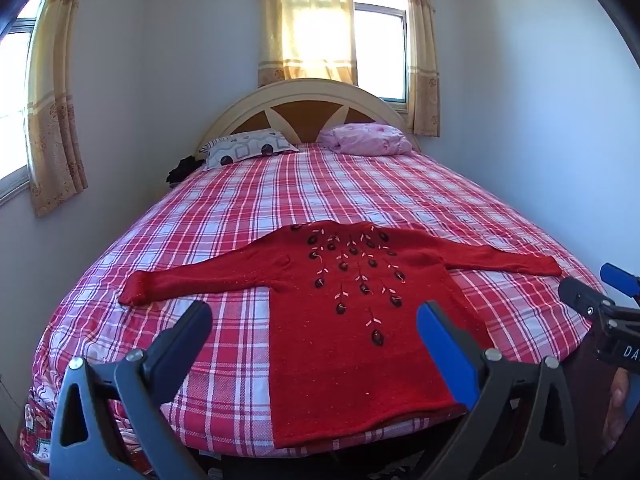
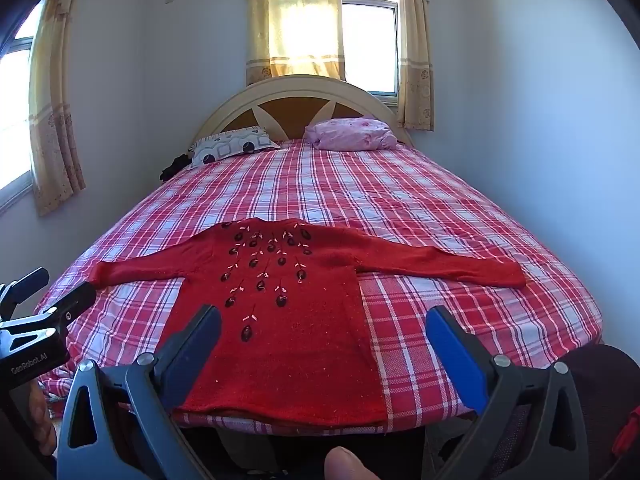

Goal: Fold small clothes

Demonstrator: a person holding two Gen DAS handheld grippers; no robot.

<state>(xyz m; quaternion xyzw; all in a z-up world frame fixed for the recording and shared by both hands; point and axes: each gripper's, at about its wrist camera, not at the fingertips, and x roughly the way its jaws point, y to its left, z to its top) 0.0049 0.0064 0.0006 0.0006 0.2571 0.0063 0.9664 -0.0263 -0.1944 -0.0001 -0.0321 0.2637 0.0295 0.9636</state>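
Both my left gripper (image 1: 314, 328) and right gripper (image 2: 324, 334) hang wide open above the spread red sweater (image 1: 352, 320); folding unstarted. Next, pinch the nine-o'clock sleeve (image 1: 192, 286).

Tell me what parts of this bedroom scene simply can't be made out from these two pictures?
- Dark heap beside the patterned grey pillow: too small and shadowed in both views to identify.
- Hem of the red knitted sweater: its near corners sit behind the open right gripper fingers.
- Under the red plaid bedspread: dark, partly blocked by the open left gripper.
- Left window: cut off by the fisheye edge.
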